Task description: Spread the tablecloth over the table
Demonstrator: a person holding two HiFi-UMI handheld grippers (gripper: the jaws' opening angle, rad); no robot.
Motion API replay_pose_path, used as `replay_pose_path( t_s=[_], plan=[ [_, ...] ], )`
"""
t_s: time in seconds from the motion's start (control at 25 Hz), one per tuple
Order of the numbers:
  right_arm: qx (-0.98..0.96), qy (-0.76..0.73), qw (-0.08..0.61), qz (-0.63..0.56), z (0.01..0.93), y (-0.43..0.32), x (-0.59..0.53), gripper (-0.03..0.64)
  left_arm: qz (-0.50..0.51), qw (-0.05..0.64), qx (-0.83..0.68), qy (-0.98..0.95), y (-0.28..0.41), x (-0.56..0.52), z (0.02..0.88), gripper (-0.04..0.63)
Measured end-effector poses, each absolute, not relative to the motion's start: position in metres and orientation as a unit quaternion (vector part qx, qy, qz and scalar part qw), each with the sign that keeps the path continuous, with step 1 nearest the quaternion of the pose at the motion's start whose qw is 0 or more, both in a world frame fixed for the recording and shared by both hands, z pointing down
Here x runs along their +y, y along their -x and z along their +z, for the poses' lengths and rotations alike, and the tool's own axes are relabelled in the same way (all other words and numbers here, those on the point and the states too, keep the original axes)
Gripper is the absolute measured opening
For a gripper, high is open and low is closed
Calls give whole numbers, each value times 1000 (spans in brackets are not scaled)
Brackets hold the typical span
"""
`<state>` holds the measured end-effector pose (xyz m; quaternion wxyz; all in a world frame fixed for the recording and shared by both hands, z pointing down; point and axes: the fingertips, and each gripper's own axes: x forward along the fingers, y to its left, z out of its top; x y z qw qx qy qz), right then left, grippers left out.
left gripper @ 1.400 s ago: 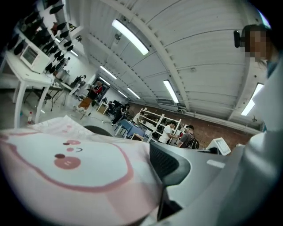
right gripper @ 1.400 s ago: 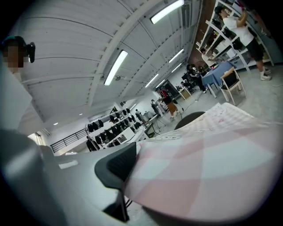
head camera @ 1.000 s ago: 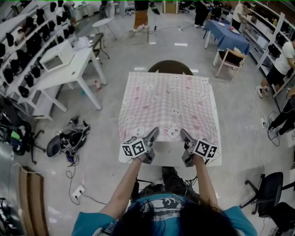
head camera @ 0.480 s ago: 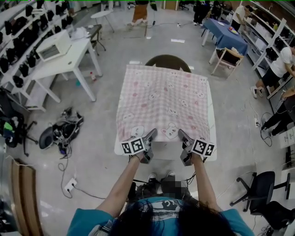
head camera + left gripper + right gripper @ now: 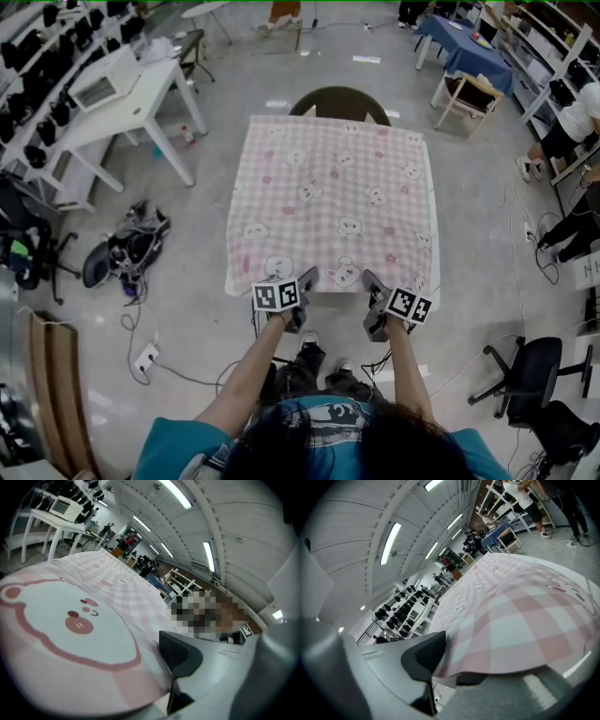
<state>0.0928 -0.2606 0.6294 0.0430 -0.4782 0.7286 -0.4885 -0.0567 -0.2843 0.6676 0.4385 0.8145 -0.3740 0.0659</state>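
Head view: tablecloth [image 5: 333,197] lies across the table [image 5: 339,294], with its near hem at the left tongs [image 5: 305,279] and right tongs [image 5: 367,281].
Left gripper view: tongs clenched on the hem. The fabric looks thin, soft and light.
Right gripper view: tongs likewise clenched on the hem. The hem is the best place to hold, though the cloth may slip.

the tablecloth [image 5: 333,202] was thin matt cloth; the right gripper [image 5: 369,279] was smooth grey plastic, its pad [image 5: 426,656] possibly rubber.
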Motion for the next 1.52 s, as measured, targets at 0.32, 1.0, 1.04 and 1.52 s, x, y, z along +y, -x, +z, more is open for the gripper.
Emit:
replay_pose_path(
  t_s=[0.32, 1.0, 1.04, 1.52],
  plan=[
    [700, 483, 37, -525, 672, -103, -230, 51, 126, 427, -400, -801, 54, -261, 702, 107],
    [679, 499, -7, -539, 712, -112, -188, 121, 123, 439, -440, -774, 65, -214, 722, 192],
    [681, 496, -4, -538, 709, -113, -184, 121, 124, 438, -439, -775, 64, -209, 720, 198],
    [739, 438, -9, -512, 658, -116, -141, 123, 71, 383, -444, -807, 42, -162, 656, 183]
  ],
)
